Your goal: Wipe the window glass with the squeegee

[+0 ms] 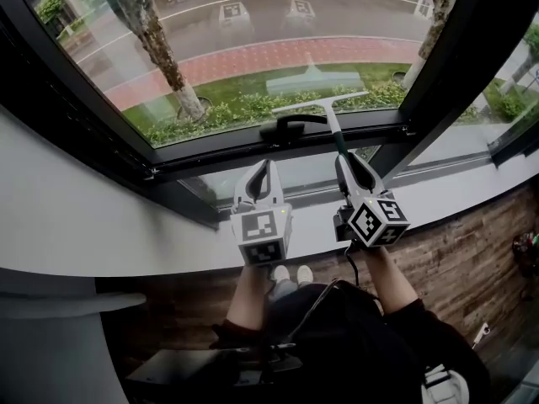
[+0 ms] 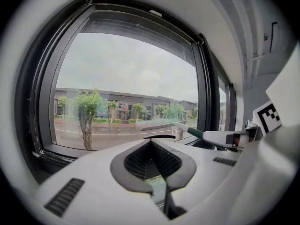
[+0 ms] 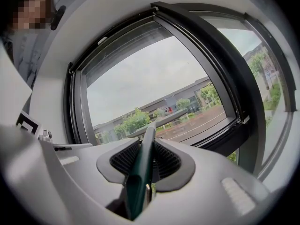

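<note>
Squeegee (image 1: 330,116) in the head view reaches up to the lower part of the glass (image 1: 253,40), its blade (image 1: 320,102) just above the black latch (image 1: 290,124); whether the blade touches the pane cannot be told. The right gripper (image 1: 347,160) has the green handle (image 1: 337,140), and the left gripper (image 1: 264,168) hangs just beside it, off the tool

Left gripper view: the jaws are closed with nothing between them; the squeegee shows to the right, near the frame

Right gripper view: the jaws are clamped on the handle, which runs up between the pads toward the blade

The tool looks light, with a stiff shaft and a soft rubber edge. The smooth handle may twist in the jaws, so a firm hold on its lower end, with the blade kept flat to the pane, seems best
</note>
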